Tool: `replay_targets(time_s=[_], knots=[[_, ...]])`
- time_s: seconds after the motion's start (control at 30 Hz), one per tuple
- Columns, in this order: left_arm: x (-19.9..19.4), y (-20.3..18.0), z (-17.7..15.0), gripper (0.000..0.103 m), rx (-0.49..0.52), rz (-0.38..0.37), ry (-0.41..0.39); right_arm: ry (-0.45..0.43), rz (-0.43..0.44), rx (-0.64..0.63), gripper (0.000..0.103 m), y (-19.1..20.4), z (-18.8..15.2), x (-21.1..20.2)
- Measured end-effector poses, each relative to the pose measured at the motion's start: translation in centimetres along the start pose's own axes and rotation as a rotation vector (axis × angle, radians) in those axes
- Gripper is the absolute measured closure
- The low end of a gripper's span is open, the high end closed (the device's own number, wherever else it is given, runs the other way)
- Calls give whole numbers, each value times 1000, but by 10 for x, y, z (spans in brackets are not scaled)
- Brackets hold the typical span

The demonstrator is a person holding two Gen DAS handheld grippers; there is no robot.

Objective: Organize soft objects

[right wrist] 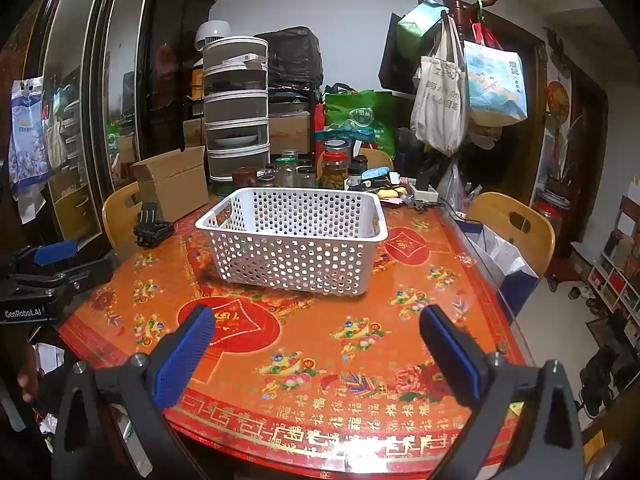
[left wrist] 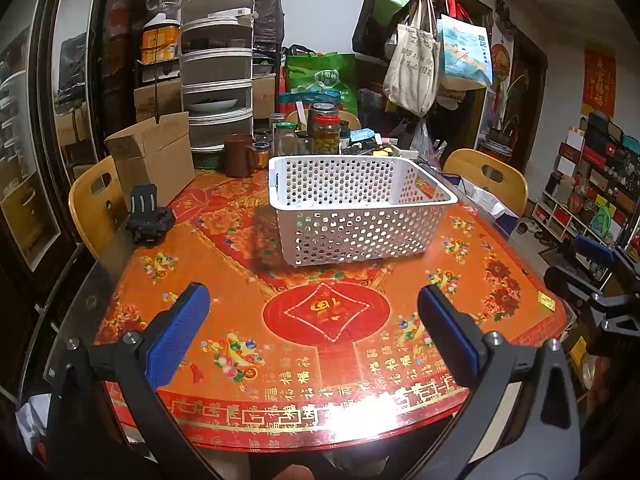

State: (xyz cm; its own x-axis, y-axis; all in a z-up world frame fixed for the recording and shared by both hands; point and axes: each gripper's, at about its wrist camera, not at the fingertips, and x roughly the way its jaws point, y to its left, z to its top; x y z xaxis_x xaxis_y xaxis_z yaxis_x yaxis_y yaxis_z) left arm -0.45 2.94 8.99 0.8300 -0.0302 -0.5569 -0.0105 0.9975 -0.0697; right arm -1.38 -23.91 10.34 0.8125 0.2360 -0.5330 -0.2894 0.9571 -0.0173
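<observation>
Taking the white perforated plastic basket (left wrist: 360, 208) as the landmark, the scene runs from left to right across the red and orange patterned tabletop (left wrist: 248, 296) on which it stands. Well to the basket's left, a black clamp-like mount (left wrist: 149, 216) sits near the table edge, with an open brown cardboard box (left wrist: 154, 156) just behind it. Before the basket, the left gripper (left wrist: 312, 334) hovers over bare table with its blue-padded jaws spread wide and nothing between them, probably kept low and ready for a pick. Behind the basket, a dark brown mug (left wrist: 239, 155) and a cluster of glass jars (left wrist: 320, 132) crowd the far side, so any reach past it would be tight. The basket likely serves as the collecting bin; pale shapes show faintly through its holes, but whether they are the soft objects cannot be told, and none lies on the open table. To the right, the right gripper (right wrist: 316, 346) also hangs near the front edge, jaws released and empty. Right of the basket, a wooden chair (right wrist: 516, 224) stands beside the table.
</observation>
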Motion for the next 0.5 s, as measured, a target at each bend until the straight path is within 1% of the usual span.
replay_targets(time_s=[0.5], knots=[[1,1,-2,0,20,-8,4,-8,2,-1,1,-1,2,-4]])
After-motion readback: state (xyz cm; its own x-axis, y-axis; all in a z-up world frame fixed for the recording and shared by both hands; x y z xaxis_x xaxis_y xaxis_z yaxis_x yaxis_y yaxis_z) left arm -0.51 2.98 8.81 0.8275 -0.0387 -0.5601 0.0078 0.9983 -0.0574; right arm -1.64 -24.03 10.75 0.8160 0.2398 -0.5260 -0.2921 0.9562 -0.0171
